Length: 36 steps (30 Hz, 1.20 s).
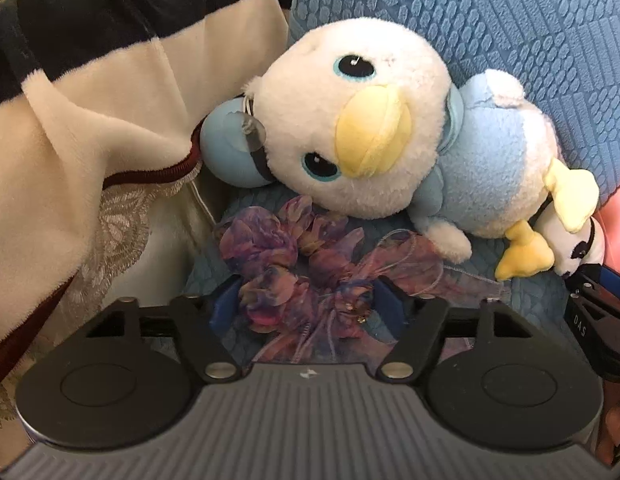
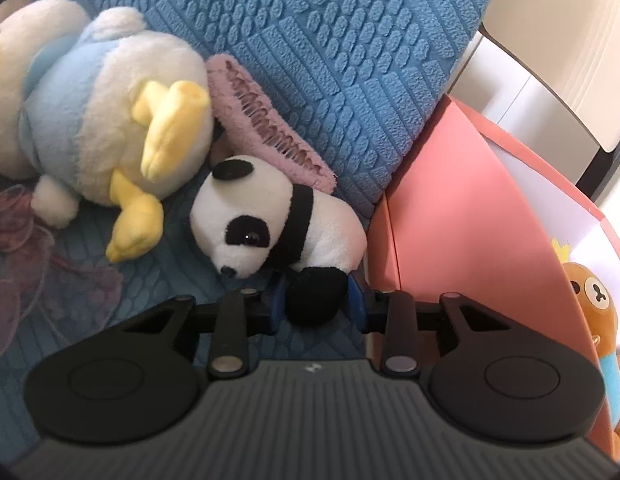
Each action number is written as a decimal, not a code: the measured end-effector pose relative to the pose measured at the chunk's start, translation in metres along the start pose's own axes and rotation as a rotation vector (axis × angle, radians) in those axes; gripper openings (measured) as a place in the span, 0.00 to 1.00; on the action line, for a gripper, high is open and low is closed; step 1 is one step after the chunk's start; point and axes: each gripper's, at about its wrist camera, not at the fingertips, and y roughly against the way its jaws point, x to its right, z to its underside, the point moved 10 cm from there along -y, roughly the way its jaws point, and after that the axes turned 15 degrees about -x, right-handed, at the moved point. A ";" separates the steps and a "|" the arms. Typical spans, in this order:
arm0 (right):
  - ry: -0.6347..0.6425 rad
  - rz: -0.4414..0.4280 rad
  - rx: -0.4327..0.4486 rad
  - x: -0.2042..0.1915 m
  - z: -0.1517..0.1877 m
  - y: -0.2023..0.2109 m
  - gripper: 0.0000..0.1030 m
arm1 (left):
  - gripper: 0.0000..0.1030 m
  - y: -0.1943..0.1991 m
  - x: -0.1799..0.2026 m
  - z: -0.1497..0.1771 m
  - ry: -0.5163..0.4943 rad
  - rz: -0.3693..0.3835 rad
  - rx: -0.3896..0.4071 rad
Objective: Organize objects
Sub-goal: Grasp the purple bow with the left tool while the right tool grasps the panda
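Observation:
A purple gauzy scrunchie (image 1: 302,264) lies on the blue textured sofa cover (image 1: 470,20), between the blue pads of my left gripper (image 1: 306,304). The jaws stand apart at its sides without squeezing it. Behind it a white and blue duck plush (image 1: 350,120) lies on its side. In the right wrist view, my right gripper (image 2: 317,300) is shut on the black leg of a small panda plush (image 2: 270,220). The panda lies by the duck's yellow feet (image 2: 138,228). In the left wrist view the panda (image 1: 578,240) and the right gripper (image 1: 590,292) show at the right edge.
A cream, black-striped blanket (image 1: 90,120) is heaped at the left. A pale blue ball (image 1: 230,148) sits by the duck's head. A pink comb (image 2: 270,128) leans on the sofa back (image 2: 310,40). A pink box (image 2: 450,200) holding an orange plush (image 2: 598,304) stands at the right.

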 end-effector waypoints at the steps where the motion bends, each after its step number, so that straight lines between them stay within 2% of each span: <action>1: -0.007 -0.005 -0.001 0.001 0.000 0.001 0.32 | 0.59 0.002 0.001 0.000 -0.005 0.010 0.005; 5: -0.020 -0.038 0.001 0.002 0.001 0.013 0.30 | 0.38 0.010 0.003 0.002 0.005 0.045 0.020; 9: -0.009 -0.055 0.009 0.000 0.011 0.026 0.29 | 0.26 0.023 0.005 0.006 0.011 0.068 0.043; 12: -0.009 -0.069 0.011 0.000 0.021 0.038 0.29 | 0.13 0.035 -0.002 0.012 0.007 0.092 0.084; 18: -0.021 -0.114 0.015 -0.014 0.034 0.069 0.28 | 0.13 0.046 0.006 0.025 -0.027 0.144 0.109; 22: -0.021 -0.145 -0.004 -0.013 0.060 0.095 0.28 | 0.12 0.060 0.014 0.044 -0.038 0.191 0.106; 26: -0.018 -0.194 -0.025 -0.020 0.080 0.103 0.28 | 0.12 0.071 0.021 0.061 -0.044 0.213 0.100; 32: -0.034 -0.279 -0.055 -0.029 0.105 0.127 0.29 | 0.13 0.065 0.023 0.080 -0.056 0.171 0.050; 36: 0.010 -0.388 -0.060 -0.039 0.114 0.137 0.31 | 0.14 0.052 0.011 0.077 0.036 0.192 -0.010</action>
